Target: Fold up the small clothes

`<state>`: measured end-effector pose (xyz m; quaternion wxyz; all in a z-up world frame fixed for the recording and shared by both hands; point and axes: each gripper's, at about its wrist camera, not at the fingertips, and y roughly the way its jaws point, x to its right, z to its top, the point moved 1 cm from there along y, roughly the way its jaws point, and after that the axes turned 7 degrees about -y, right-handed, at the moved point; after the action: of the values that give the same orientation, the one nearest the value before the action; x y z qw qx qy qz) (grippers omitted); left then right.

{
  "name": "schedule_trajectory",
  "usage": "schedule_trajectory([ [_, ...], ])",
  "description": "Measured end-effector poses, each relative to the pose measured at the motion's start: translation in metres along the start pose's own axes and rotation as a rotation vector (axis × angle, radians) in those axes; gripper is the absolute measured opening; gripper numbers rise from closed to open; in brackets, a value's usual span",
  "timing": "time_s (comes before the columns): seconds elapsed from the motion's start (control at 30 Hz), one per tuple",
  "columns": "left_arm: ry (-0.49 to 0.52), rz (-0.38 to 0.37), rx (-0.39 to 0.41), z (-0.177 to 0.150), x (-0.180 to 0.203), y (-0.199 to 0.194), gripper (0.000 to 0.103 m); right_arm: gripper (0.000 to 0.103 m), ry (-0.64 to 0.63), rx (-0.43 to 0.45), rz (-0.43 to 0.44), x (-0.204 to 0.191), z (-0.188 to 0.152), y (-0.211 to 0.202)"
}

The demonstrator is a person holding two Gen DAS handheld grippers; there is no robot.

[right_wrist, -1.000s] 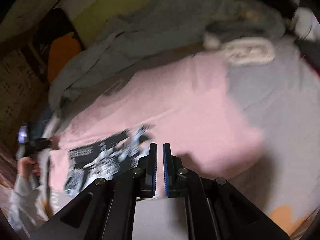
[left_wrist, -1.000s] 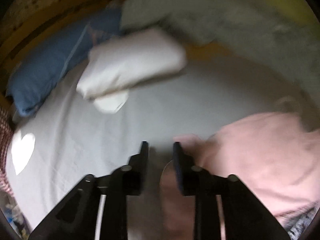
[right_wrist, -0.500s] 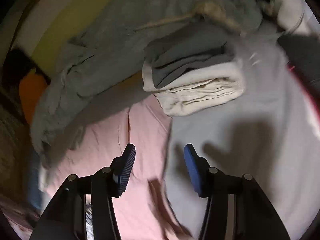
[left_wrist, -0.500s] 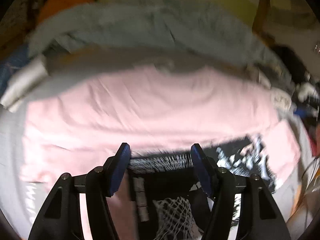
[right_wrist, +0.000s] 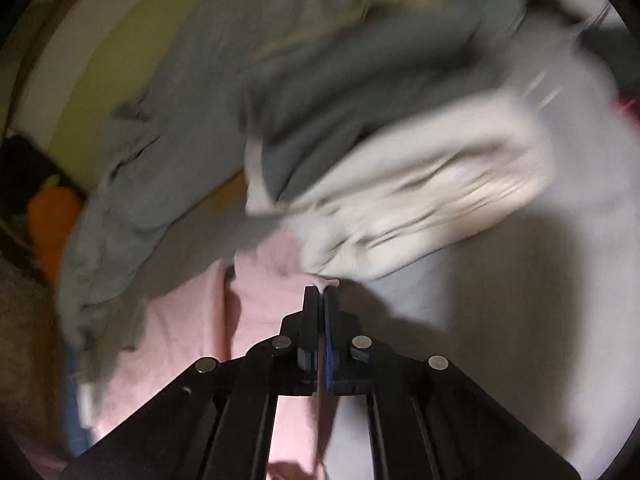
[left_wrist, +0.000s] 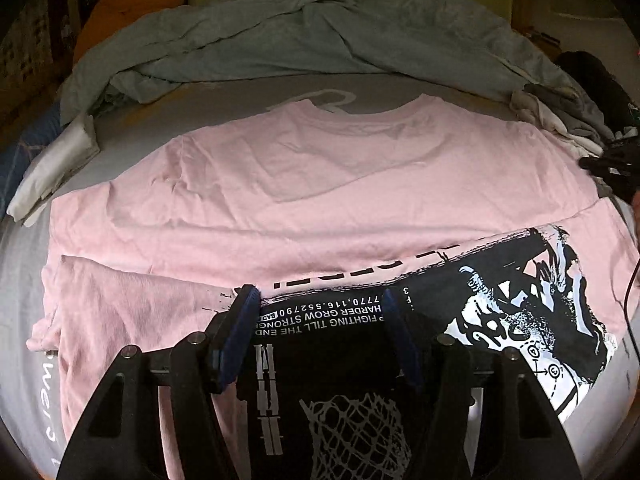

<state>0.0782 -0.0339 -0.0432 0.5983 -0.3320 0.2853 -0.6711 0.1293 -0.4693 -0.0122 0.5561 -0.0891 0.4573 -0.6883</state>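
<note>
A pink T-shirt (left_wrist: pixel 320 184) lies flat on the grey bed sheet (left_wrist: pixel 24 320), collar at the far side. Its near part is turned up and shows a black-and-white print (left_wrist: pixel 500 300). My left gripper (left_wrist: pixel 320 300) hovers open over the printed part, nothing pinched between its blue pads. In the right wrist view, my right gripper (right_wrist: pixel 321 290) is shut on an edge of the pink T-shirt (right_wrist: pixel 264 280), close beside a folded stack. At the shirt's right edge in the left wrist view, the right gripper (left_wrist: pixel 608 162) is a dark shape.
A rumpled grey-blue blanket (left_wrist: pixel 300 32) runs along the far side of the bed. A folded white cloth (left_wrist: pixel 56 160) lies at the left. A stack of folded cream and grey clothes (right_wrist: pixel 420 200) sits just beyond the right gripper. An orange cushion (left_wrist: pixel 128 8) is at the back left.
The left gripper swung from the white cloth to over the shirt's print, and its jaws widened. The right gripper moved to the shirt's edge by the folded stack, opened, then shut on the pink fabric.
</note>
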Motion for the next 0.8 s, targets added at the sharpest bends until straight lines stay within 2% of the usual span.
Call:
schedule_trajectory([
  [0.1, 0.009, -0.004, -0.007, 0.000, -0.001, 0.001, 0.063, 0.002, -0.087, 0.127, -0.130, -0.016, -0.006, -0.054],
  [0.17, 0.012, 0.006, -0.009, 0.001, 0.001, 0.001, 0.063, 0.002, -0.153, 0.145, -0.214, -0.025, -0.015, -0.071],
  [0.23, 0.022, 0.018, -0.007, 0.000, 0.003, 0.002, 0.063, 0.002, -0.192, 0.111, -0.258, -0.025, -0.024, -0.066],
  [0.3, 0.035, 0.020, -0.001, -0.001, 0.003, 0.001, 0.063, 0.002, -0.195, -0.007, -0.332, -0.019, -0.029, -0.047],
  [0.37, 0.039, 0.018, -0.001, -0.001, 0.003, 0.001, 0.063, 0.008, -0.144, -0.102, -0.275, -0.010, -0.031, -0.033],
  [0.4, 0.037, 0.016, -0.003, -0.001, 0.003, 0.001, 0.063, 0.010, -0.098, -0.114, -0.253, -0.004, -0.031, -0.033],
  [0.43, 0.035, 0.016, -0.003, -0.001, 0.003, 0.002, 0.063, 0.017, -0.053, -0.091, -0.236, 0.002, -0.028, -0.039],
  [0.47, 0.034, 0.019, -0.002, -0.001, 0.003, 0.002, 0.063, 0.032, -0.032, -0.063, -0.225, 0.006, -0.027, -0.045],
  [0.5, 0.038, 0.019, -0.002, -0.001, 0.003, 0.001, 0.063, 0.043, -0.011, -0.008, -0.219, 0.012, -0.021, -0.056],
  [0.53, 0.041, 0.022, 0.000, -0.001, 0.003, 0.001, 0.063, 0.061, -0.001, 0.029, -0.226, 0.016, -0.017, -0.064],
  [0.6, 0.042, 0.021, 0.001, -0.001, 0.002, 0.001, 0.063, 0.064, 0.029, 0.121, -0.252, 0.028, -0.009, -0.083],
  [0.67, 0.029, 0.008, 0.001, 0.000, -0.001, -0.001, 0.063, 0.064, 0.060, 0.121, -0.246, 0.040, -0.003, -0.087],
  [0.77, -0.009, -0.019, -0.005, 0.002, -0.006, -0.006, 0.062, 0.064, 0.098, 0.112, -0.166, 0.041, -0.003, -0.089],
  [0.8, -0.015, -0.028, -0.004, 0.003, -0.007, -0.010, 0.062, 0.064, 0.068, 0.117, -0.132, 0.032, -0.007, -0.090],
])
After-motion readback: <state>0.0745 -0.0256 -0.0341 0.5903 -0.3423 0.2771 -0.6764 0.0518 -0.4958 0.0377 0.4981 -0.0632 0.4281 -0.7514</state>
